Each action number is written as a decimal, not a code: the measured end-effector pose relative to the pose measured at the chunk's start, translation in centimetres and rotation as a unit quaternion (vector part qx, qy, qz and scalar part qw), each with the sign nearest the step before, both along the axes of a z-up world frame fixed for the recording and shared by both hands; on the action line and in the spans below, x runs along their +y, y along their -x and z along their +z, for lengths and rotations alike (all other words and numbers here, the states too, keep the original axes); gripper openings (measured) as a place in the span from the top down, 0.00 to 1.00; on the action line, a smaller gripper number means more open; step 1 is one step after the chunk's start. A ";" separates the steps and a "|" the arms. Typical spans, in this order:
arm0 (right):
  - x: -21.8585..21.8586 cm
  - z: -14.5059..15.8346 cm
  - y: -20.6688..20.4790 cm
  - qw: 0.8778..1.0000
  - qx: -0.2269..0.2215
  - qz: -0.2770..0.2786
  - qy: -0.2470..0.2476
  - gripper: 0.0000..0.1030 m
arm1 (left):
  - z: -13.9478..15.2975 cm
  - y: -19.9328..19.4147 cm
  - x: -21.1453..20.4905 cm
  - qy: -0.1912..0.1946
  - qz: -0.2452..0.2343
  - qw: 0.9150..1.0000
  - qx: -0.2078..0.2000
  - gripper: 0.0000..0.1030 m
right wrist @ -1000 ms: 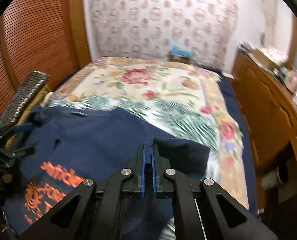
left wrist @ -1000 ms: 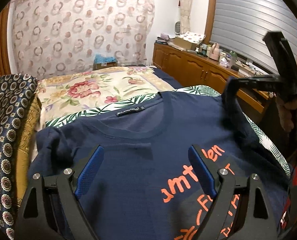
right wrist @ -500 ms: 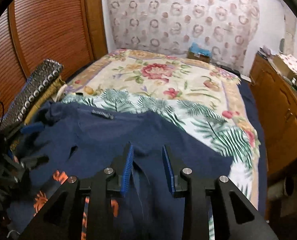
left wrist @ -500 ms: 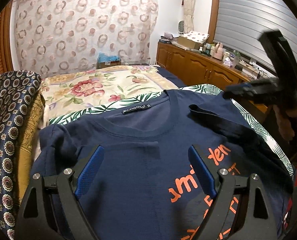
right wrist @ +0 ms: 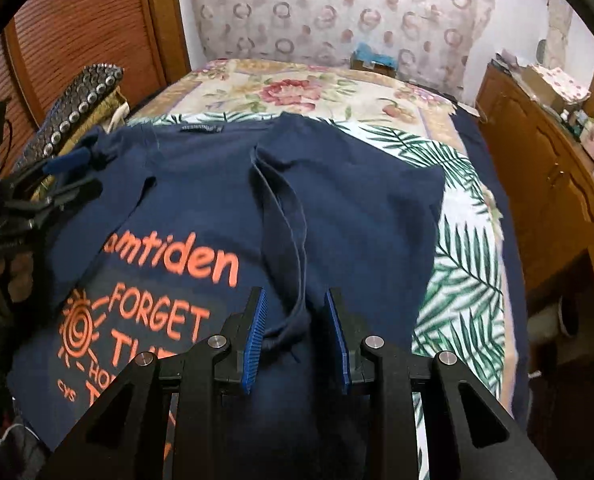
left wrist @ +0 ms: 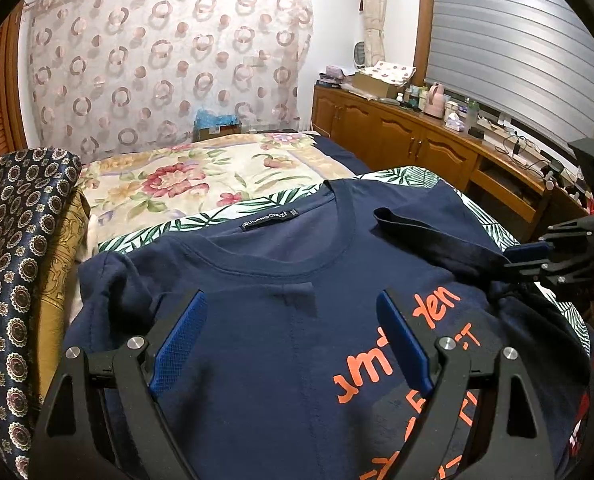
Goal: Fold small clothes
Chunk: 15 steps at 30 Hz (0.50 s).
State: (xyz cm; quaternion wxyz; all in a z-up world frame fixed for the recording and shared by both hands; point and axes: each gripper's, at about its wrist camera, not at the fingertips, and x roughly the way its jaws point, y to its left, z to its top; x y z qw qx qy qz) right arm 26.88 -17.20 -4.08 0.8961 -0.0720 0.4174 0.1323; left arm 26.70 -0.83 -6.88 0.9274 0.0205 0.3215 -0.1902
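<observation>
A navy T-shirt (left wrist: 257, 272) with orange lettering lies face up on the bed, collar toward the far wall. Its right sleeve (right wrist: 349, 200) is folded inward over the chest. My right gripper (right wrist: 296, 294) is open by a narrow gap. The sleeve's hem lies loose between the blue pads, which do not press on it. In the left wrist view the right gripper (left wrist: 517, 258) sits at the shirt's right edge. My left gripper (left wrist: 290, 296) hovers wide open over the chest, holding nothing. From the right wrist it shows as the left gripper (right wrist: 73, 178) beside the bunched left sleeve.
A floral bedspread (left wrist: 185, 180) stretches behind the shirt. Patterned folded fabrics (left wrist: 13, 260) are stacked along the left side. A wooden cabinet (left wrist: 417, 148) with clutter on top runs along the right wall. Wooden louvred doors (right wrist: 77, 40) stand at the left.
The right gripper carried the sleeve over the chest, came down and let it go, its jaws parting. The sleeve now lies folded on the shirt. The left gripper stayed still.
</observation>
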 end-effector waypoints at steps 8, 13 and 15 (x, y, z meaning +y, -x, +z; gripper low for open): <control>0.4 -1.0 0.0 1.000 0.017 -0.004 0.005 0.83 | 0.3 0.3 0.0 0.001 0.000 1.000 -0.006 0.15; 0.7 -0.1 1.0 1.000 0.006 0.029 0.002 0.96 | 0.4 0.5 0.3 -0.001 0.006 1.000 -0.011 0.15; 0.7 1.2 1.6 0.999 -0.003 0.036 -0.013 0.96 | 0.5 0.5 0.3 0.000 0.008 1.000 -0.012 0.15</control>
